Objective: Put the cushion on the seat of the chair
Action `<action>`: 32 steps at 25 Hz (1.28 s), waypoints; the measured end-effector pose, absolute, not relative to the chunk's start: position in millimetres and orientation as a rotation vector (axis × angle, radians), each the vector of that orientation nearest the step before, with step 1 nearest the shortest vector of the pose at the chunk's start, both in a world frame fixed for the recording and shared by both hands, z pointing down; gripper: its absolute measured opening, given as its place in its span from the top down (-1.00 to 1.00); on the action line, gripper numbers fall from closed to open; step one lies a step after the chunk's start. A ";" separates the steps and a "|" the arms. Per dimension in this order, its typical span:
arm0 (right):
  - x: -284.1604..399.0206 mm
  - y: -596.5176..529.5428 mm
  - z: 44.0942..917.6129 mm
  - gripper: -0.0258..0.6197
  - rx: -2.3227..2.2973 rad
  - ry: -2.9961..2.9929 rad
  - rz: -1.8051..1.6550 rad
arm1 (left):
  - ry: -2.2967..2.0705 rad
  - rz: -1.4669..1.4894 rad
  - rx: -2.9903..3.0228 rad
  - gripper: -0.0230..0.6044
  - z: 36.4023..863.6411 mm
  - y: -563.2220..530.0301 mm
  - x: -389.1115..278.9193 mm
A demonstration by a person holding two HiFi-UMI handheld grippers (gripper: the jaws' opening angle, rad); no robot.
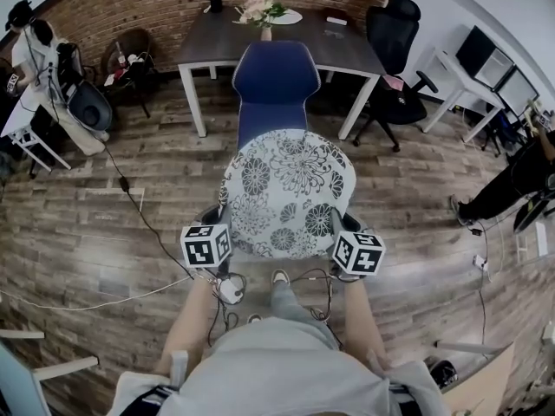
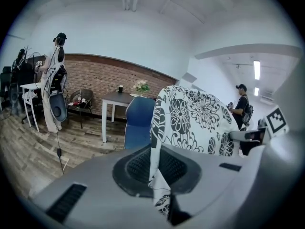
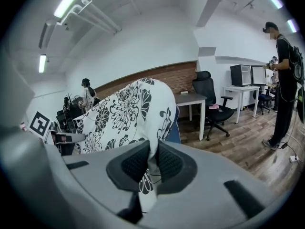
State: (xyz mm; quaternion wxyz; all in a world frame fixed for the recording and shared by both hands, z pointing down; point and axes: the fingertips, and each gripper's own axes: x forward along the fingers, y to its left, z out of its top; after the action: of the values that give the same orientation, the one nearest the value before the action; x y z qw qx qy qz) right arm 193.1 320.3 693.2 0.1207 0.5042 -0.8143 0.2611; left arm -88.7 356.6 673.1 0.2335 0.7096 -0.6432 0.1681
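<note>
A round white cushion [image 1: 286, 191] with black flower print hangs flat between my two grippers, over the seat of a blue chair [image 1: 273, 81] whose backrest rises just beyond it. My left gripper [image 1: 211, 232] is shut on the cushion's near left edge [image 2: 155, 142]. At the near right edge [image 3: 153, 149], my right gripper [image 1: 347, 237] is shut on the fabric too. In both gripper views the cloth [image 2: 190, 118] stands pinched between the dark pads. The chair's seat is hidden beneath the cushion [image 3: 124, 111].
A dark table [image 1: 277, 37] with a vase of flowers stands behind the chair, against a brick wall. A black office chair [image 1: 395, 59] sits at the right. Cables [image 1: 130, 198] trail over the wooden floor. People stand at the far left [image 1: 35, 68] and right [image 3: 286, 80].
</note>
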 end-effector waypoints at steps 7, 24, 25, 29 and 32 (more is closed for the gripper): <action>195.9 242.1 695.5 0.83 1.424 -2.393 0.750 | -1.808 0.443 1.923 0.88 671.5 286.0 -84.7; 203.3 73.6 703.1 0.83 1.304 -2.486 0.757 | -1.882 0.465 1.862 0.88 679.1 143.8 -71.5; 202.6 67.2 704.3 0.83 1.300 -2.491 0.766 | -1.883 0.473 1.859 0.88 680.0 138.7 -71.8; 202.3 49.4 709.5 0.83 1.290 -2.495 0.790 | -1.884 0.502 1.848 0.88 681.4 121.6 -70.8; 203.6 39.6 714.7 0.83 1.286 -2.490 0.812 | -1.885 0.514 1.848 0.88 679.9 108.9 -70.6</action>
State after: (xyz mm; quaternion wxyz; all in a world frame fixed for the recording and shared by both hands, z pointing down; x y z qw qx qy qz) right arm 203.6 39.6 714.7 0.1117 0.4378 -0.8482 0.2764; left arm -70.6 108.9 679.9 0.2241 0.6697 -0.6830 0.1864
